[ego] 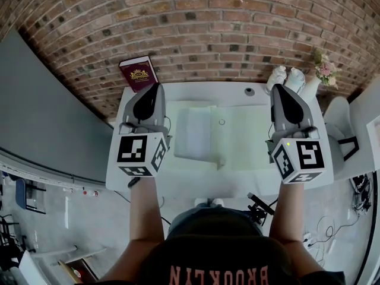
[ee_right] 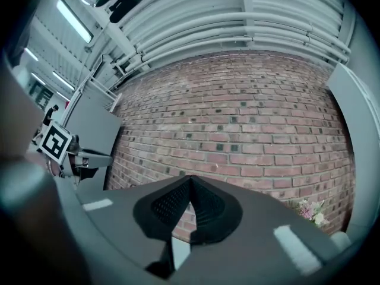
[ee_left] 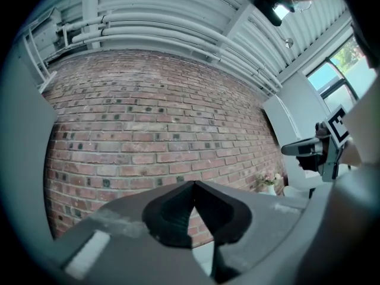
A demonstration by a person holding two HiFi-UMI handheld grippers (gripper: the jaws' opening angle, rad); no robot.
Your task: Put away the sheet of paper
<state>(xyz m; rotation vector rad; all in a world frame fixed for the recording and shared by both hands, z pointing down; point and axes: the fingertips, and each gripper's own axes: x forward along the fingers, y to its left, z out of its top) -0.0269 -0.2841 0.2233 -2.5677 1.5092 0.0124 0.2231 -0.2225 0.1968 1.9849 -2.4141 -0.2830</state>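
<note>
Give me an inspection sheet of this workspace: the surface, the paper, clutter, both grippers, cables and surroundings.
Surface: white table, set against the brick wall.
Job's things: sheet of paper lies flat at mid-table, not held.
Clutter: dark red book at the far left corner; white vases and flowers at the far right.
Grippers: left gripper and right gripper held above the table, fingers together, nothing between them.
Cables: loose cables on the floor at the right.
Surroundings: grey panel at the left.

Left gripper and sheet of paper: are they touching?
Apart. In the left gripper view the left gripper is shut, facing brick wall; sheet of paper lies below.
</note>
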